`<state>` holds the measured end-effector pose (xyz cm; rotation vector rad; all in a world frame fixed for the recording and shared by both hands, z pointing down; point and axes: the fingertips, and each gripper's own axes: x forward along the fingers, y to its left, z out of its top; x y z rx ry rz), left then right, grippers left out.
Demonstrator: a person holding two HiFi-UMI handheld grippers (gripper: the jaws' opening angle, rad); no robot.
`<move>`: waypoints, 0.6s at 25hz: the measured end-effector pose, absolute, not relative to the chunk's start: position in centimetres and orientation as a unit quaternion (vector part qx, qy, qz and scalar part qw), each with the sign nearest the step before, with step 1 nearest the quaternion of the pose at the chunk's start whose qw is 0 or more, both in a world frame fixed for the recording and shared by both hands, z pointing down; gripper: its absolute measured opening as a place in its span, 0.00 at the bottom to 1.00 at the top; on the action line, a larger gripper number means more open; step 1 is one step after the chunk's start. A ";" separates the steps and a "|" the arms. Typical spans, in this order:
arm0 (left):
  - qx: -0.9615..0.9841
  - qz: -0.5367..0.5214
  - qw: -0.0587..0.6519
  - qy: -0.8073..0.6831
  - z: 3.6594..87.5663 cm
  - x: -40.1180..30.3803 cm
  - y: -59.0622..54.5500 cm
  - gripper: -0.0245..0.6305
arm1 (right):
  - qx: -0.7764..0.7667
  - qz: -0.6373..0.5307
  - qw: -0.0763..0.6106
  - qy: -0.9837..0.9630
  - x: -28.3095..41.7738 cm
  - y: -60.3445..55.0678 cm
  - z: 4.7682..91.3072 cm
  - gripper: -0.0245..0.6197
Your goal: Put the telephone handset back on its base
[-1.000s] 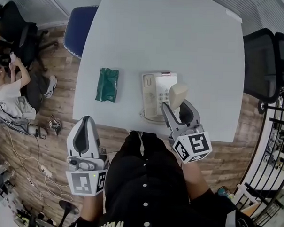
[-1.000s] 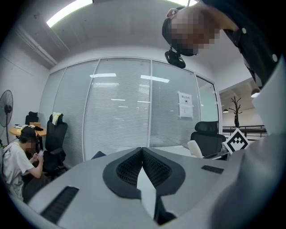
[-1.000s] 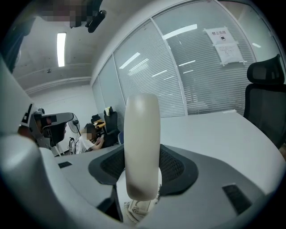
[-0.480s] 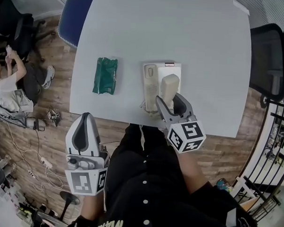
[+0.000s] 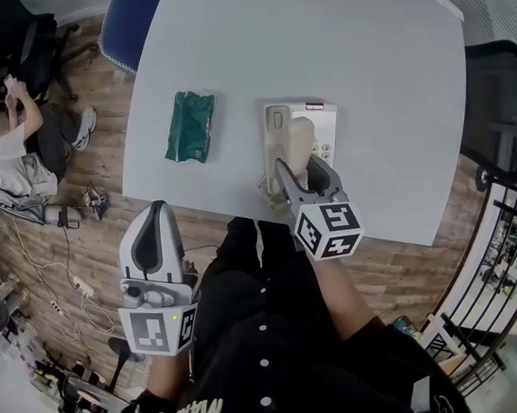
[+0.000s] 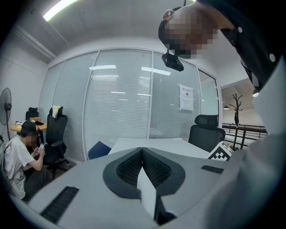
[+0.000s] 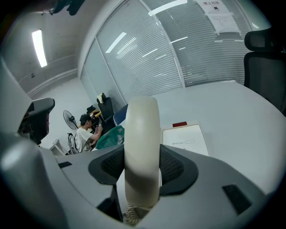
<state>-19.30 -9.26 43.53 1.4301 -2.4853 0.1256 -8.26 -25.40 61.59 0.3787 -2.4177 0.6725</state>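
Observation:
My right gripper (image 5: pixel 300 166) is shut on the cream telephone handset (image 5: pixel 298 145), which hangs over the cream phone base (image 5: pixel 324 125) near the white table's front edge. In the right gripper view the handset (image 7: pixel 142 147) stands upright between the two dark pads, with its coiled cord at the bottom and the base (image 7: pixel 187 139) behind it. My left gripper (image 5: pixel 153 244) is held low off the table, at my left side, with its jaws shut and nothing between them (image 6: pixel 142 166).
A green packet (image 5: pixel 190 126) lies on the white table (image 5: pixel 367 61) left of the phone. A blue chair (image 5: pixel 129 25) stands at the far left corner and a black office chair (image 5: pixel 502 109) at the right. A person sits on the floor at far left.
My right gripper has carried the handset leftward, from over the keypad side of the base to over its cradle side. The left gripper has stayed where it was.

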 end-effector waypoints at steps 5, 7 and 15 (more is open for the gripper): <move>0.495 0.040 0.141 -0.857 43.8 -19.2 -9.2 0.06 | 0.160 0.247 0.301 -0.907 -8.5 -25.1 62.6 0.40; 0.495 0.039 0.143 -0.856 43.9 -19.1 -9.1 0.06 | 0.173 0.239 0.295 -0.909 -8.7 -25.1 62.7 0.40; 0.500 0.040 0.152 -0.851 44.5 -18.8 -8.8 0.06 | 0.225 0.192 0.294 -0.909 -9.9 -24.9 63.9 0.40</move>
